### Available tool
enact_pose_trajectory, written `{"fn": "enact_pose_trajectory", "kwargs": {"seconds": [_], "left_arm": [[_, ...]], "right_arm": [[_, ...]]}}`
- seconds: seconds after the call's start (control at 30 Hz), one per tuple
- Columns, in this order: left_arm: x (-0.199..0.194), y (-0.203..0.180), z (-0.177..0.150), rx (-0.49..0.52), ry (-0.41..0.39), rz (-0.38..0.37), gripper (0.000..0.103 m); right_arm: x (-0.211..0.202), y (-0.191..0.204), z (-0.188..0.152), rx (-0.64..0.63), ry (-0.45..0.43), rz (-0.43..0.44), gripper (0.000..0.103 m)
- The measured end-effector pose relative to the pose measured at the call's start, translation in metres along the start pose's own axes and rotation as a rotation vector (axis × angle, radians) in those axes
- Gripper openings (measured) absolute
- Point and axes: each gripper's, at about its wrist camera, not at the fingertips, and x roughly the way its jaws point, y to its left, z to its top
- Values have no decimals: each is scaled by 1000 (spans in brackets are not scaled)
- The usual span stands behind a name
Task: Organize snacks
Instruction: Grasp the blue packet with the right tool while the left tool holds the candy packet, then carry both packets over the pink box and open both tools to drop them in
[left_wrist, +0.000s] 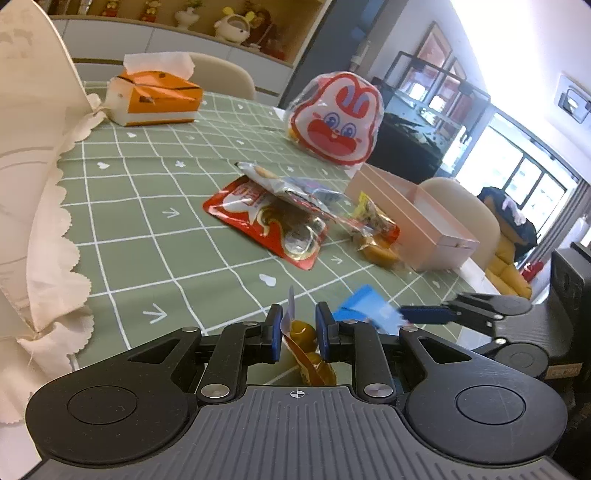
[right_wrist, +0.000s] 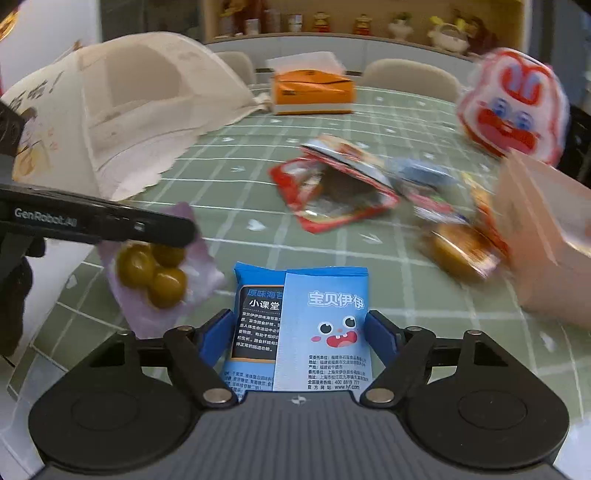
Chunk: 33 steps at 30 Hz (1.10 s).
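While my left fingers (left_wrist: 299, 334) stay out of the pile, pinched narrow on a clear packet of green olives (left_wrist: 303, 341), the packet hangs just off the near edge of the green checked worktop (left_wrist: 122, 206). From my right side I see the same olive packet (right_wrist: 157, 271) clamped under the black left gripper, a little left of the blue seaweed snack packet (right_wrist: 314, 325).

My right fingers (right_wrist: 299, 334) stand fairly wide with that blue packet between them, its back label facing me; the blue pads sit at both of its edges, and I cannot tell whether they press on it. In the left view the blue packet (left_wrist: 365, 308) shows just right of the olives, beside the tip of my right gripper.

Taking the pink box (left_wrist: 417, 218) at the worktop's right edge as the mark: the yellow-wrapped snacks (left_wrist: 375, 236) lie right against its near side, the red foil pouch (left_wrist: 266, 225) with a silver packet (left_wrist: 280, 186) across it lies to its left, and the rabbit-face bag (left_wrist: 338, 114) stands behind it. An orange tissue box (left_wrist: 159, 98) sits far to its left, near a cream mesh food cover (left_wrist: 37, 177) with a scalloped hem.
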Motion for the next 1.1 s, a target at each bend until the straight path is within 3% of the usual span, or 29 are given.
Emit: {"fn": "enact_pose_trajectory", "kwargs": {"seconds": [0.4, 0.53, 0.73, 1.1], "left_arm": [[23, -29, 1, 43, 47, -49, 23], [35, -50, -1, 100, 60, -72, 24], [53, -81, -17, 244, 147, -46, 39], [62, -93, -23, 309, 144, -44, 41]], "right_arm": [[-32, -48, -38, 151, -36, -115, 78], [-37, -57, -46, 167, -51, -139, 79], [-37, -59, -51, 169, -75, -152, 81], [-38, -60, -52, 175, -83, -154, 83]]}}
